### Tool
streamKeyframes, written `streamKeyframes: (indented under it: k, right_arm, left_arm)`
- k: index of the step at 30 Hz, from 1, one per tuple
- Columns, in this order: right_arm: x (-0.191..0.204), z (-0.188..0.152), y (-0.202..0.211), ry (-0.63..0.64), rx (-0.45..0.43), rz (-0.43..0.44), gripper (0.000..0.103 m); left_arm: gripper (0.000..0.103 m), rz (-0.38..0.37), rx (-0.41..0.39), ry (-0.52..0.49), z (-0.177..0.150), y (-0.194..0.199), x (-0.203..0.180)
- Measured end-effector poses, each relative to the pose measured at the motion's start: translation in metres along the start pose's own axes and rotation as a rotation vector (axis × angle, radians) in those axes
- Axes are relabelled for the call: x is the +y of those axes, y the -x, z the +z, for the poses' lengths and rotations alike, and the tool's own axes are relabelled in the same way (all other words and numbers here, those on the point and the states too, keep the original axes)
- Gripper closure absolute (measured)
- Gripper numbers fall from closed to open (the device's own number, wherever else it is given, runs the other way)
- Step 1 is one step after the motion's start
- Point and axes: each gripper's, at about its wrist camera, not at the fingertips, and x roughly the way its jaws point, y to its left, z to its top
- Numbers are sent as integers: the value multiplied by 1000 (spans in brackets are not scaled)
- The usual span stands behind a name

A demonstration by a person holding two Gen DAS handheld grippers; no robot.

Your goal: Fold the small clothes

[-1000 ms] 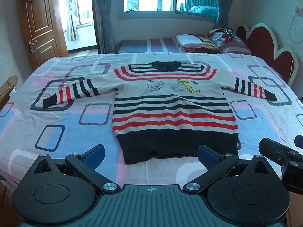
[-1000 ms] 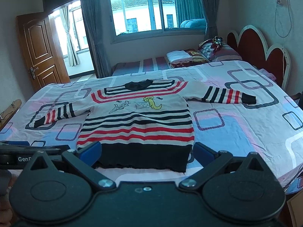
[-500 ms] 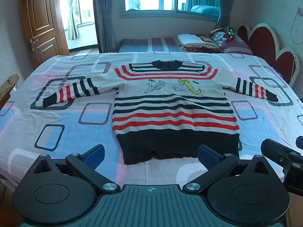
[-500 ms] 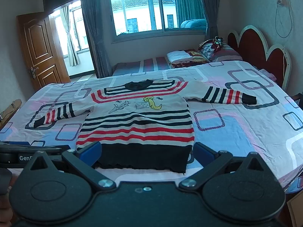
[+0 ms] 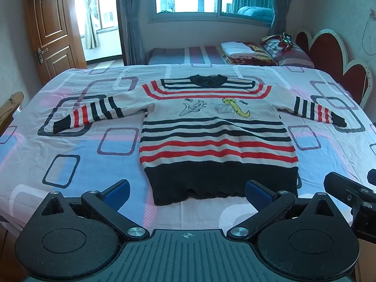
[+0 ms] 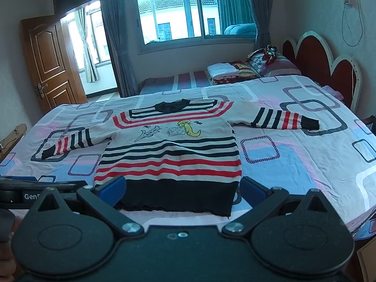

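sweater (image 5: 216, 136) laid flat, sleeves spread, on bed (image 5: 70, 164) | left gripper (image 5: 186, 191) released, held before sweater hem | right gripper (image 6: 182, 186) released, held before hem

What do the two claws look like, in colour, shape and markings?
Both claws are matte black. The left claw has two angled black fingers with blue pads, silver screws, two round discs and a ribbed grey plate with a crosshair mark. The right claw looks the same, but its plate is smooth.
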Motion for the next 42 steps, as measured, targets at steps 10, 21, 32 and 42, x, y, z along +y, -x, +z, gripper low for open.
streamKeyframes:
  k: [10, 21, 32, 42]
  right_arm:
    - [0, 0, -2, 0, 2, 2, 1]
    - [-1, 2, -13, -1, 18, -7, 1]
    - [-11, 9, -36, -16, 24, -26, 1]
    - [-34, 24, -77, -23, 22, -62, 1]
  left_arm:
    - [0, 10, 4, 8, 3, -9, 3]
    - [0, 15, 13, 6, 8, -21, 1]
    - [0, 43, 23, 7, 19, -52, -2]
    - [0, 84, 31, -1, 46, -102, -13]
